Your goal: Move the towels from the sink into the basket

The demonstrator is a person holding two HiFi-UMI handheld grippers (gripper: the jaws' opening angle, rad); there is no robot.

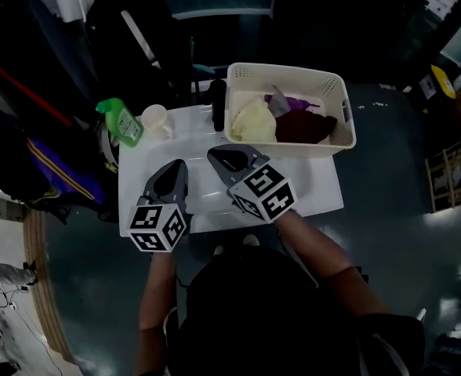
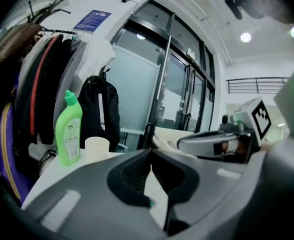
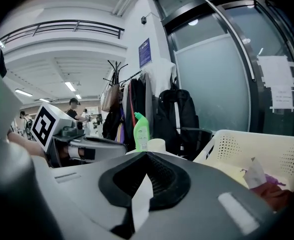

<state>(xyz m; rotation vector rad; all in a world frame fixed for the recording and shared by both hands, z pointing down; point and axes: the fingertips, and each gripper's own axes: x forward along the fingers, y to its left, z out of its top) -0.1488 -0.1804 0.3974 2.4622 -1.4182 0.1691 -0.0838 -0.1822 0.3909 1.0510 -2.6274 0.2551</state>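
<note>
Head view steeply down, gripper views low, level, sharing green bottle (image 2: 68,129)

A big institutional hall used as a workspace: tall glass doors (image 2: 137,84), a balcony railing (image 3: 62,28) at upper left, strip ceiling lights (image 3: 69,86), a coat rack (image 2: 42,74) with jackets, and a white table (image 1: 317,193).

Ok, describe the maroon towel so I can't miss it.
Find the cream perforated basket at the white table's far edge. The maroon towel lies in its right half, beside the pale yellow towel. It is the darkest cloth there.
</note>
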